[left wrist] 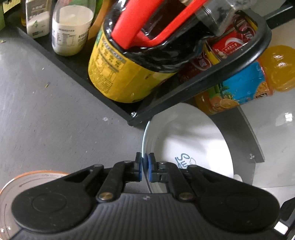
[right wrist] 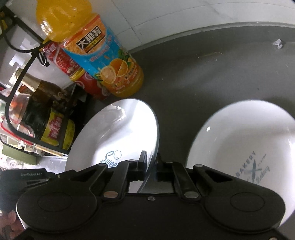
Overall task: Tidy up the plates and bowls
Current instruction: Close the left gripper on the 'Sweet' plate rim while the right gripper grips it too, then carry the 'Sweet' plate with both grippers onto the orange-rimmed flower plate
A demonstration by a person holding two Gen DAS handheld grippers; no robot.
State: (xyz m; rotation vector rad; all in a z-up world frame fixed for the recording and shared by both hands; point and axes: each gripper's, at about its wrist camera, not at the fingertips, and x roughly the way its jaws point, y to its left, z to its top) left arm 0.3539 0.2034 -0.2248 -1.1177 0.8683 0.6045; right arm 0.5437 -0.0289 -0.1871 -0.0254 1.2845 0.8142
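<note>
L gripper (left wrist: pixel 145 166) is clamped on the rim of the white "Sweet" plate (left wrist: pixel 193 140); R gripper (right wrist: pixel 150 166) pinches the same plate's opposite rim, so it's held between both, tilted above the counter. Glazed ceramic: stiff, prob. slick, chips easily, so rim grips w/ steady pressure suit it. Beside it on the right, a white "Bakery" bowl (right wrist: pixel 245 140) sits on the dark grey counter (right wrist: pixel 193 73). Beyond: black wire rack (left wrist: pixel 202 83) w/ jars, orange juice bottle (right wrist: pixel 95 53), white tiled wall (right wrist: pixel 166 16).
</note>
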